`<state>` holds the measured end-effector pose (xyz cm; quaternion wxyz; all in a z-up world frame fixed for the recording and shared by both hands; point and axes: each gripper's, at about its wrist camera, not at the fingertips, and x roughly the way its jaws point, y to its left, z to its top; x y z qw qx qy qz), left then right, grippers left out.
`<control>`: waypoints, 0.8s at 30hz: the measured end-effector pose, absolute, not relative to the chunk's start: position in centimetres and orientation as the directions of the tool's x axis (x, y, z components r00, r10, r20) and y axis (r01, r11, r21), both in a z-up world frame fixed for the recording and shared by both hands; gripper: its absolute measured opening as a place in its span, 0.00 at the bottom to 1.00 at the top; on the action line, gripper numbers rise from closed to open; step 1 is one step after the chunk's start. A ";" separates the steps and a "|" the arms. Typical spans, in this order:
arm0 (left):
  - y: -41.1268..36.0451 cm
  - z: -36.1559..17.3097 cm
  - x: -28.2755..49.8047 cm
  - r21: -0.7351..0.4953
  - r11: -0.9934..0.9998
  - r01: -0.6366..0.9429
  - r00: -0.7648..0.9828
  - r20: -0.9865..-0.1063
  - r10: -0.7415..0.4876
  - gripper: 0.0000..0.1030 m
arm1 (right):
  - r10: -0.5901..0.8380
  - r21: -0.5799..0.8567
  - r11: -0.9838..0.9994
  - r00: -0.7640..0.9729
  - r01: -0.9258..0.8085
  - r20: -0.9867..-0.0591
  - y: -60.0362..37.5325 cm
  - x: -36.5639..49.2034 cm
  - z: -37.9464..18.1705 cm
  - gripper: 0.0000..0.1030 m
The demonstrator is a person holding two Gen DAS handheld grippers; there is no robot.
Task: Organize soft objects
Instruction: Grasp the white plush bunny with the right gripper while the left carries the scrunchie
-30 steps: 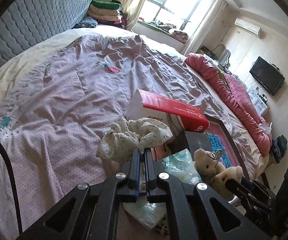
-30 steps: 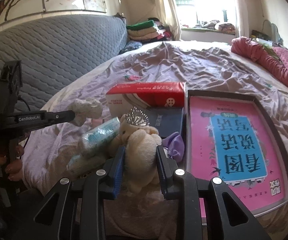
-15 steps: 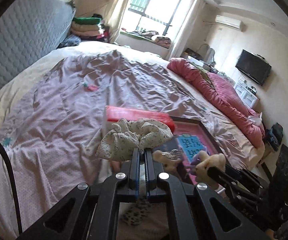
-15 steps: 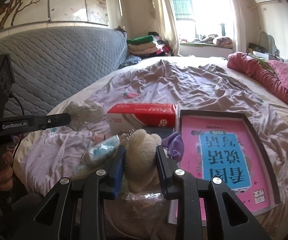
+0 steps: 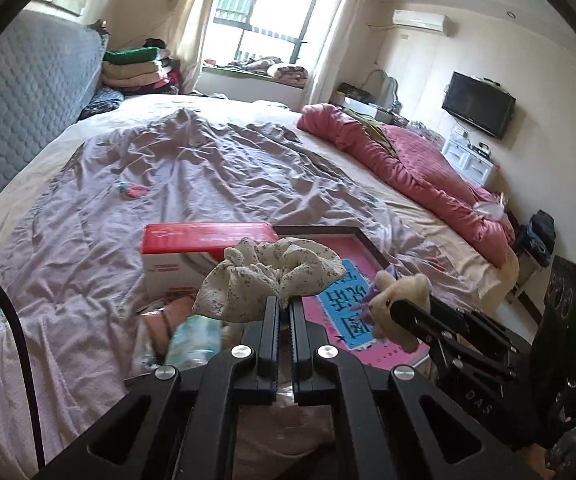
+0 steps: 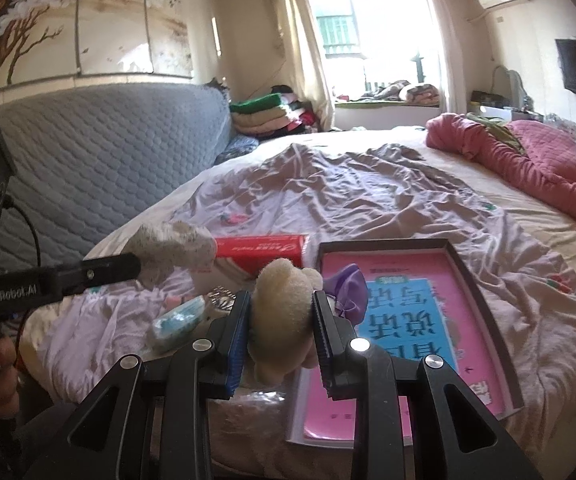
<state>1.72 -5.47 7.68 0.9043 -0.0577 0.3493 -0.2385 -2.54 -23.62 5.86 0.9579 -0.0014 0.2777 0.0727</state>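
The plush toy [image 6: 284, 312] we hold clamped in our right claw [image 6: 282, 316], up off the bed [image 6: 368, 184], with the pink book tray [image 6: 484, 284] just right of it, while our left claw [image 5: 285, 312] pinches the floral scrunchie [image 5: 272, 276].

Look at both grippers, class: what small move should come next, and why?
Probably carry both items forward toward the dark-framed tray. The left gripper is shut on the floral cloth, and the right gripper is shut on the cream plush toy. Both are held above the bed, so nothing remains to grasp first.
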 end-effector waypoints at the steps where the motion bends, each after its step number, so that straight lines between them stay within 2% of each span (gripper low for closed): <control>1: -6.1 7.7 1.6 -0.268 0.876 0.401 0.637 -0.606 -0.477 0.04 | 0.133 0.037 0.990 0.839 -0.133 -0.528 -24.0 -2.7 6.0 0.30; 12: -11.0 7.2 1.0 -0.224 0.853 0.471 0.591 -0.638 -0.494 0.04 | 0.064 0.054 0.998 0.858 -0.042 -0.511 -28.2 -3.5 6.8 0.30; 24: -16.1 4.3 1.9 -0.184 0.826 0.533 0.520 -0.699 -0.491 0.04 | -0.015 0.065 0.996 0.854 0.058 -0.520 -32.6 -4.1 6.3 0.30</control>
